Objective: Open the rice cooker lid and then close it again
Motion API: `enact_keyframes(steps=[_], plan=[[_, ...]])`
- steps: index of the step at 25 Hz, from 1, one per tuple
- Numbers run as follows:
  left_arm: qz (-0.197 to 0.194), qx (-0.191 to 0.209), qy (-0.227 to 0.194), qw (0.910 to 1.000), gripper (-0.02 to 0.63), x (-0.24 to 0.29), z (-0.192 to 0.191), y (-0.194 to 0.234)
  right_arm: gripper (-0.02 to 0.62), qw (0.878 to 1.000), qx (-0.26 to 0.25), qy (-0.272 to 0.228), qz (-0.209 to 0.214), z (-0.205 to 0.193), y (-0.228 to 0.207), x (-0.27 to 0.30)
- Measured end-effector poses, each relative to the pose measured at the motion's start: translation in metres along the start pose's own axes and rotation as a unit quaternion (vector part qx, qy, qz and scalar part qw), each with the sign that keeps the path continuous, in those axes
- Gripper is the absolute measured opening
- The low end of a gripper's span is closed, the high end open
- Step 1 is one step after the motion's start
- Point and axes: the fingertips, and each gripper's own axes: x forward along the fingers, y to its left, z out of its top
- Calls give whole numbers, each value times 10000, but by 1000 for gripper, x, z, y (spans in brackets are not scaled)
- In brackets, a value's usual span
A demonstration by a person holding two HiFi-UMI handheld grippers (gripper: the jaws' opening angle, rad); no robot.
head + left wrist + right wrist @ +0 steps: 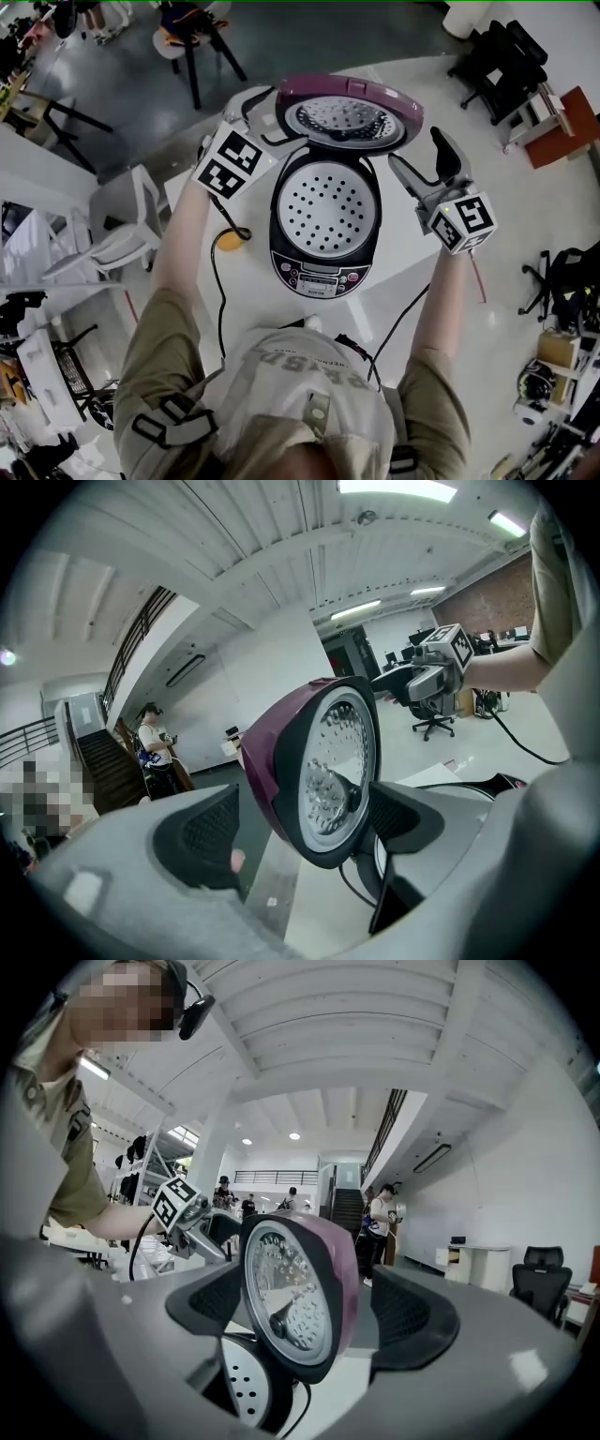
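Seemingly half done, the purple lid (pixel 349 114) stood raised behind the rice cooker (pixel 322 274) pot. The left gripper (pixel 302 822) and right gripper (pixel 419 155) flanked the lid, both spread and pinching nothing. A hard, one-sided push could have slammed it or shifted the cooker.

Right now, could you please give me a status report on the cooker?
Left gripper open, right gripper open, neither gripping. Lid up. Nothing seen blocking it.

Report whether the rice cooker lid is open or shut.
Open. The purple lid stands swung back, its inner plate showing, and the perforated tray inside the rice cooker lies uncovered.
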Motion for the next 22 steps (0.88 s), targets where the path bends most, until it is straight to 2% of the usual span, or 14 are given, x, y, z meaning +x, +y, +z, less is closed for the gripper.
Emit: enact_keyframes(steps=[8,22], plan=[[-176,107,48,9998,471,22,1,5,416,9996,-183,103,207,-1,-7,22],[-448,386,210,9980,472,32,0,-3,417,9977,-413,147,517,4,0,40]])
